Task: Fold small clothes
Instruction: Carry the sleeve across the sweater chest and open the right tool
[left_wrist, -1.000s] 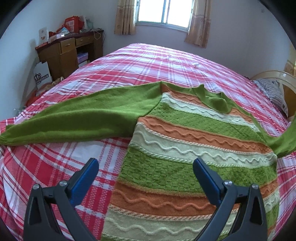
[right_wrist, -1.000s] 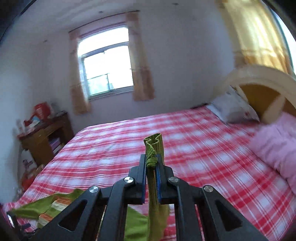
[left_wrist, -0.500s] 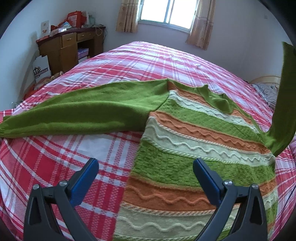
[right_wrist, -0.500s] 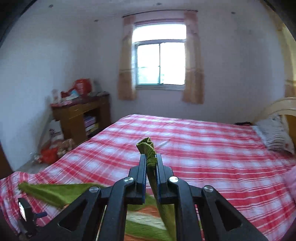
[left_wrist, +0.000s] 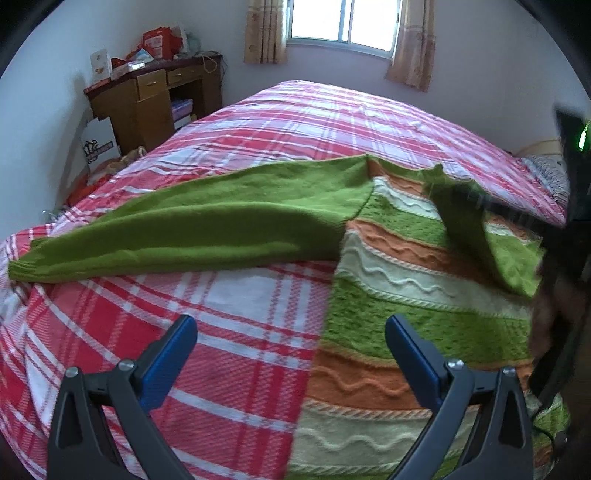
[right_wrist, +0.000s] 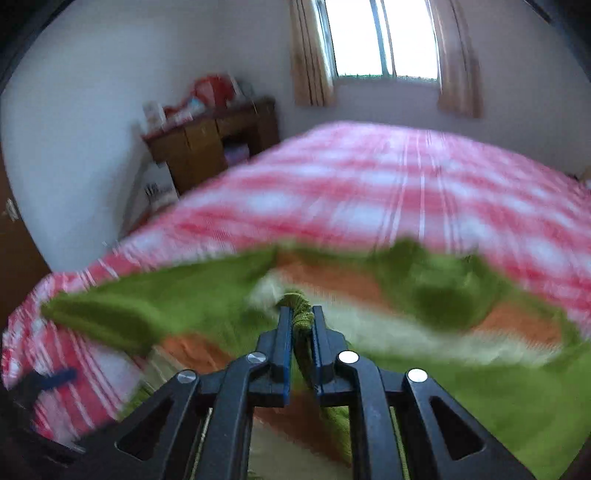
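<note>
Folding the right sleeve across the body is, as I judge it, the step in hand, and to do it well the cloth must land flat before it is let go. The bed (left_wrist: 332, 122) with its red checked cover carries the sweater (left_wrist: 424, 306), which lies spread with its striped body toward the right and its left sleeve (left_wrist: 207, 229) stretched out flat to the left. The right sleeve (left_wrist: 476, 236) is folded over the upper body and not yet lying smooth. The right gripper (right_wrist: 302, 325) has the sleeve cuff (right_wrist: 301, 312) between its jaws, which are opening at this moment; the cuff looks pinched only lightly. Better to release low, near the chest stripes, so the sleeve does not bunch. The left gripper (left_wrist: 291, 350) hovers wide open and empty above the left edge of the sweater's lower body, ready for the other sleeve.
</note>
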